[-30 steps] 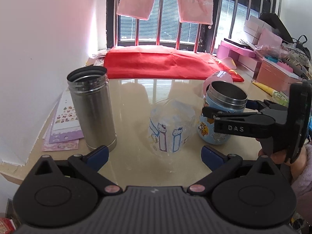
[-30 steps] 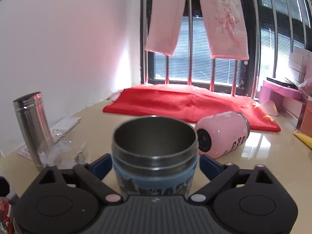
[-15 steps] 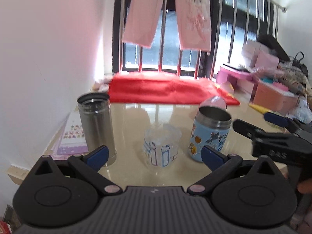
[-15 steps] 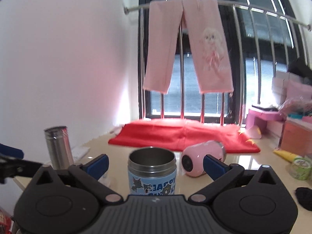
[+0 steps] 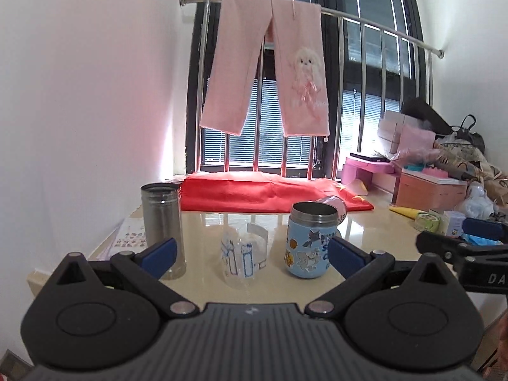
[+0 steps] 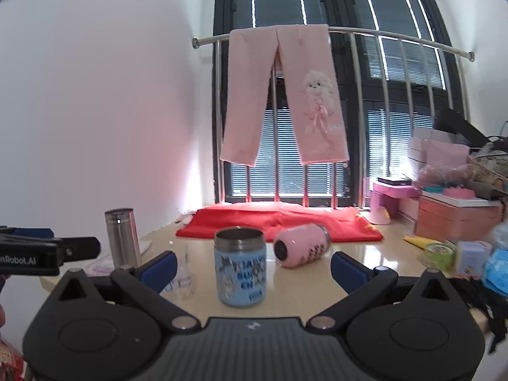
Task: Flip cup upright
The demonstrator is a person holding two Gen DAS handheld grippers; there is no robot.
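A blue cartoon cup (image 5: pixel 309 243) (image 6: pixel 240 266) stands upright on the beige table, mouth up. A pink cup (image 6: pixel 300 245) lies on its side behind it, partly hidden in the left wrist view (image 5: pixel 333 204). A clear glass (image 5: pixel 243 254) (image 6: pixel 184 274) stands left of the blue cup. A steel flask (image 5: pixel 162 222) (image 6: pixel 123 238) stands upright farther left. My left gripper (image 5: pixel 250 254) is open and empty, back from the cups. My right gripper (image 6: pixel 254 265) is open and empty, back from the blue cup.
A red cloth (image 5: pixel 270 192) lies at the table's far edge under a window railing with pink trousers (image 5: pixel 270 79). Sticker sheets (image 5: pixel 128 238) lie by the left wall. Boxes and clutter (image 6: pixel 454 216) fill the right side, with a green tape roll (image 6: pixel 439 252).
My right gripper let go of the blue cup and pulled back from it. My left gripper also drew back and up. The blue cup stays upright on the table.
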